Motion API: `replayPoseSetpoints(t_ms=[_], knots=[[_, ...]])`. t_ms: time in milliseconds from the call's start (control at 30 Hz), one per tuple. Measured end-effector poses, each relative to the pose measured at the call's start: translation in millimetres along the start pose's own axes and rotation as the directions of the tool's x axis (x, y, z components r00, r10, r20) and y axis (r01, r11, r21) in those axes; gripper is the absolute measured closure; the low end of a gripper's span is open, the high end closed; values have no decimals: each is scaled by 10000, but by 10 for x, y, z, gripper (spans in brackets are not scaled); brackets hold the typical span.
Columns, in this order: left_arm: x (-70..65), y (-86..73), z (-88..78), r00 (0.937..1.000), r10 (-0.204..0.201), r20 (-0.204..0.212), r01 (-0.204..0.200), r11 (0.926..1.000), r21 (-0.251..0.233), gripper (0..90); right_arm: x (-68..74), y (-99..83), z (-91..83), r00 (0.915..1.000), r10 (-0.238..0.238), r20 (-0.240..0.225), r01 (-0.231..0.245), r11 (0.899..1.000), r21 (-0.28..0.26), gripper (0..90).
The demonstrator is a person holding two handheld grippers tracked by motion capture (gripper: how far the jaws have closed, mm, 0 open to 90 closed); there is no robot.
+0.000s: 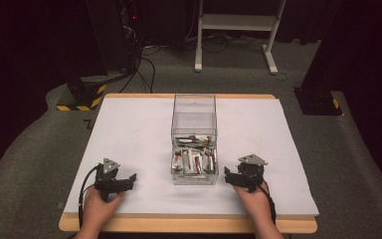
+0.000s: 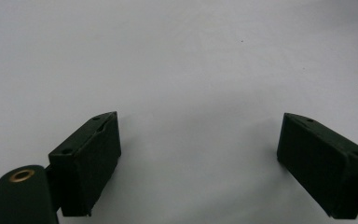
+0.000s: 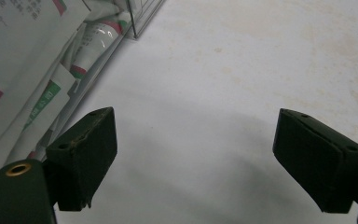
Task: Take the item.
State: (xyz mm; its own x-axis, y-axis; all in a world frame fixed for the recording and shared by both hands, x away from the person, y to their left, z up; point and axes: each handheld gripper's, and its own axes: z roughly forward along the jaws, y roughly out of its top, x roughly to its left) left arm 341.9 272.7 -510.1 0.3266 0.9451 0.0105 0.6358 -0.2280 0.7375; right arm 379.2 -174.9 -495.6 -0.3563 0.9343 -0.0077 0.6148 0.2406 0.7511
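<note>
Both claws agape (empty)

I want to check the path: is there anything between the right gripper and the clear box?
Nothing: in the high view only bare white table separates the right gripper from the clear box. The right gripper view shows the same bare stretch.

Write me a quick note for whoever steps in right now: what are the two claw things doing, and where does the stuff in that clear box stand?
Left gripper: open, holding nothing, resting on the white table left of the box.
Right gripper: open, holding nothing, on the table just right of the box.
Clear box: stands mid-table between the grippers, near end filled with red, white and green sachets; far end looks empty.
Done: nothing visibly taken out; no sachets lie on the table.
Left: probably reaching into the box for sachets, the right gripper being closest.
</note>
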Motion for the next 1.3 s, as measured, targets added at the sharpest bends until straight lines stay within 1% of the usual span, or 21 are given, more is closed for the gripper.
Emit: replayPoseSetpoints(t_ms=[67, 233, 433, 467, 600, 733, 867, 1000, 1067, 1267, 1300], knots=[[1, 0, -1, 10000, 10, 1, -10, 10000, 9, 136, -3, 5, -18, 9999, 11, -108, -12, 10000, -77, 135], [1, 0, 0, 10000, 16, -14, -16, 10000, -2, 136, -4, 22, -49, 10000, 0, -86, -2, 9997, -245, 135], [1, 0, -1, 10000, 15, 0, -15, 10000, 8, 136, -13, 40, -72, 9999, -52, -133, 48, 9996, -283, 136], [0, 0, 0, 10000, -2, 3, 2, 10000, -1, 136, -12, 50, -95, 9998, -175, -89, 172, 9992, -372, 138], [2, 0, -1, 10000, 10, 5, -10, 10000, 11, 136, -16, 67, -139, 9993, -373, -53, 370, 9979, -526, 140], [2, 0, 0, 10000, 1, 6, -1, 10000, 1, 136, -23, 75, -167, 9993, -362, -35, 359, 9974, -619, 142], [3, 1, 0, 10000, 14, -3, -14, 10000, 5, 136, -44, 88, -210, 9994, -295, -184, 281, 9967, -762, 147], [3, 1, 0, 10000, 9, -2, -9, 10000, 3, 136, -47, 114, -251, 9996, -207, -203, 188, 9957, -904, 149], [3, 1, 0, 10000, 13, -2, -13, 10000, 4, 136, -57, 131, -268, 9995, -249, -205, 228, 9949, -987, 150], [5, 1, -1, 10000, 26, 2, -26, 10000, 16, 136, -65, 166, -331, 9997, -94, -241, 66, 9934, -1149, 153], [4, 1, 0, 10000, 19, -5, -19, 10000, 5, 136, -68, 182, -357, 9996, -132, -248, 100, 9919, -1268, 155]])
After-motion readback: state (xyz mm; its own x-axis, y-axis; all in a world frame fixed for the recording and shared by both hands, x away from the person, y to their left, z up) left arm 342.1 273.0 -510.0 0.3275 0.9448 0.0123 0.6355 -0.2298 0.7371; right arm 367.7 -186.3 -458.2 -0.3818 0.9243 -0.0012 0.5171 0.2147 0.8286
